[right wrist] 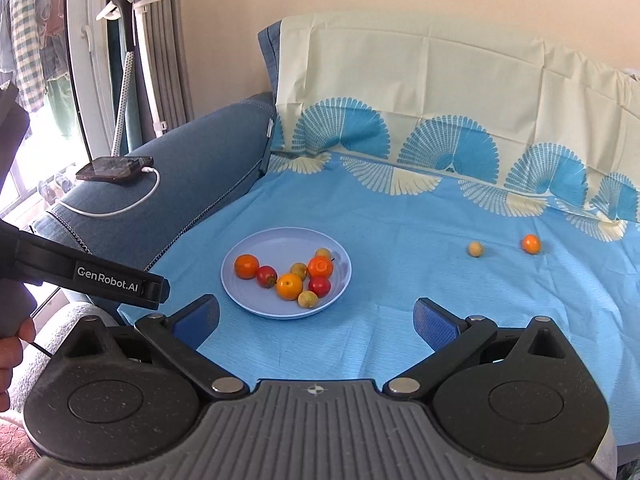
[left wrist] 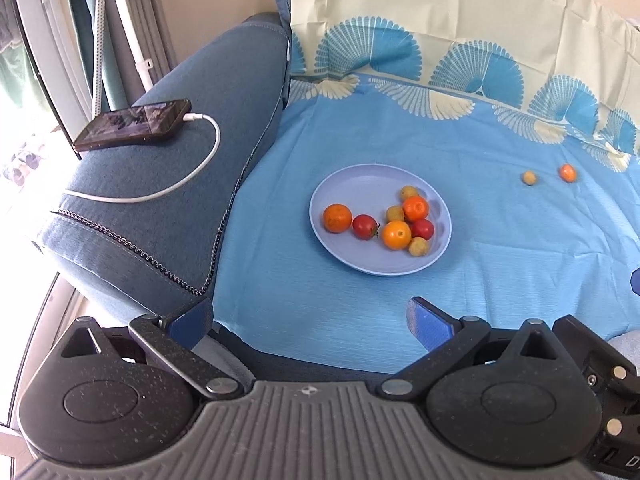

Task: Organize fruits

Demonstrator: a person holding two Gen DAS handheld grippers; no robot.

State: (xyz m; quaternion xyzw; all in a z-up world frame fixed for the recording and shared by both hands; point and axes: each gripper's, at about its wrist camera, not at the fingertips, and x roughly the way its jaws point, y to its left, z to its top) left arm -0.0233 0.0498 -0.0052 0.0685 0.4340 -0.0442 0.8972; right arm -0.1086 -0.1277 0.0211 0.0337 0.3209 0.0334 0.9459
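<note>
A pale blue plate sits on the blue cloth and holds several small fruits: orange, red and yellow-green ones. Two loose fruits lie on the cloth to the right: a yellow-green one and an orange one. My left gripper is open and empty, close in front of the plate. My right gripper is open and empty, also near the plate's front edge. The left gripper's body shows at the left of the right wrist view.
A blue sofa armrest rises on the left with a phone and white charging cable on it. The patterned cloth runs up the sofa back. A window and a garment steamer pole stand at far left.
</note>
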